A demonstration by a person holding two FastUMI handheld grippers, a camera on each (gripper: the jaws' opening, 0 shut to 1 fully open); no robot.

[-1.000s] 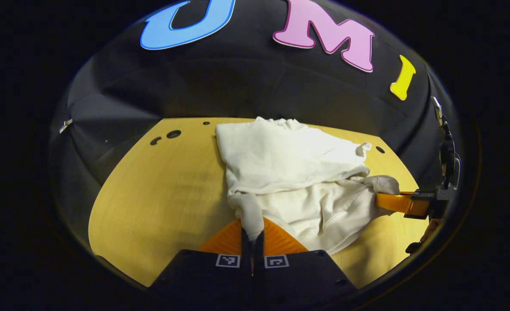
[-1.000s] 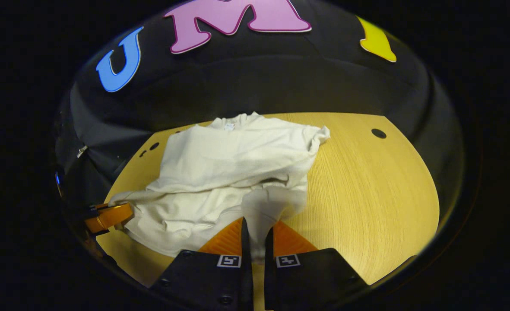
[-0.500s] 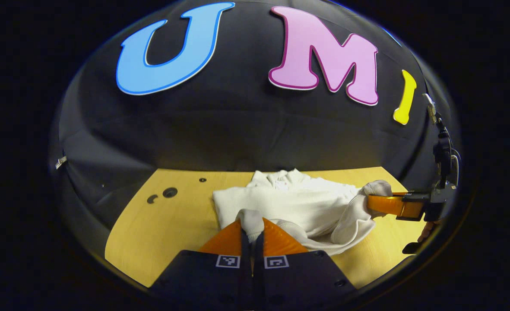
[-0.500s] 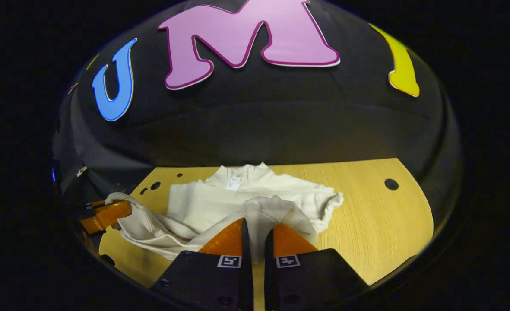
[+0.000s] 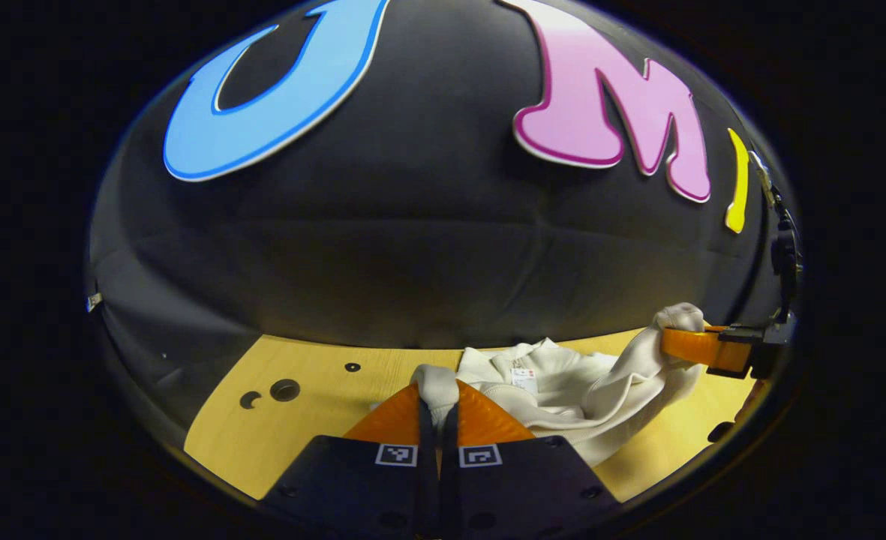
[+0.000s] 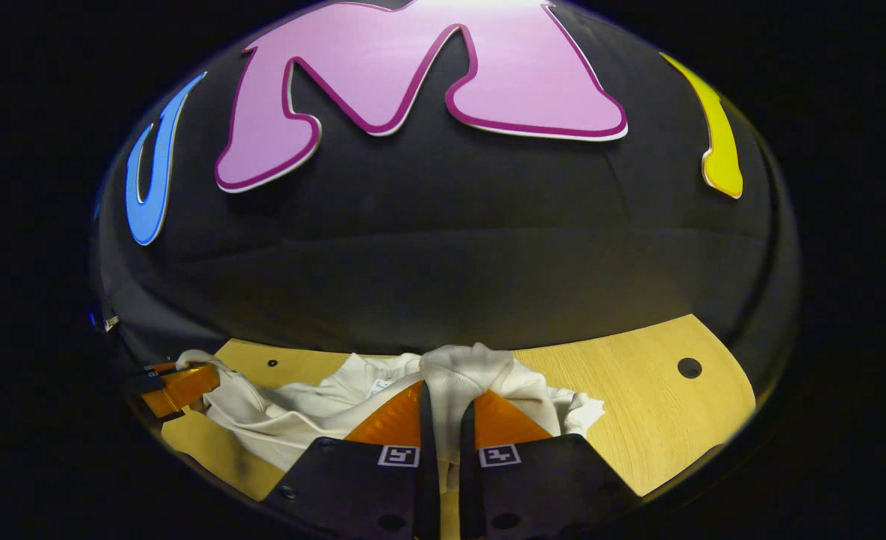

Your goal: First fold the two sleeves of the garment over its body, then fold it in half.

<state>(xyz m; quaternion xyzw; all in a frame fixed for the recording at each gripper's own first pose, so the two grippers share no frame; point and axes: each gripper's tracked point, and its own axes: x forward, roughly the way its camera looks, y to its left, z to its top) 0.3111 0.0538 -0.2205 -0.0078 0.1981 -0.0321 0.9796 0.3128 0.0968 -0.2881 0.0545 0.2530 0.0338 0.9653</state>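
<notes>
Right, nearest first: your left gripper (image 5: 438, 405) has its orange fingers pressed together on a bunched corner of the cream sweatshirt (image 5: 563, 390), cloth pinched between the pads. Same on the other side: your right gripper (image 6: 443, 409) is clamped on a thicker wad of the sweatshirt hem, fabric bulging over the fingertips. In the left gripper view the right gripper (image 5: 701, 349) sits off to the side, cloth draped from its orange fingers down to the table.

The sweatshirt lies on the yellow wooden table (image 6: 638, 405), between the two grippers, and the held edge sits raised above the rest. The collar with its white neck tag (image 5: 521, 375) lies just past your fingers. So the held edge looks to be coming up over the collar end: the fold in half, by my read, with the sleeves apparently already tucked in, though they are hard to tell apart in the bunched cloth.

Handling: soft, light, limp knit. It sags between the two grips and wrinkles easily. Keep hold at the two corners, keep them level and spread so the edge stays taut, then lay it down near the collar.

Beyond that, holes in the tabletop (image 5: 285, 389) and the black cloth wall (image 6: 443, 247).
</notes>
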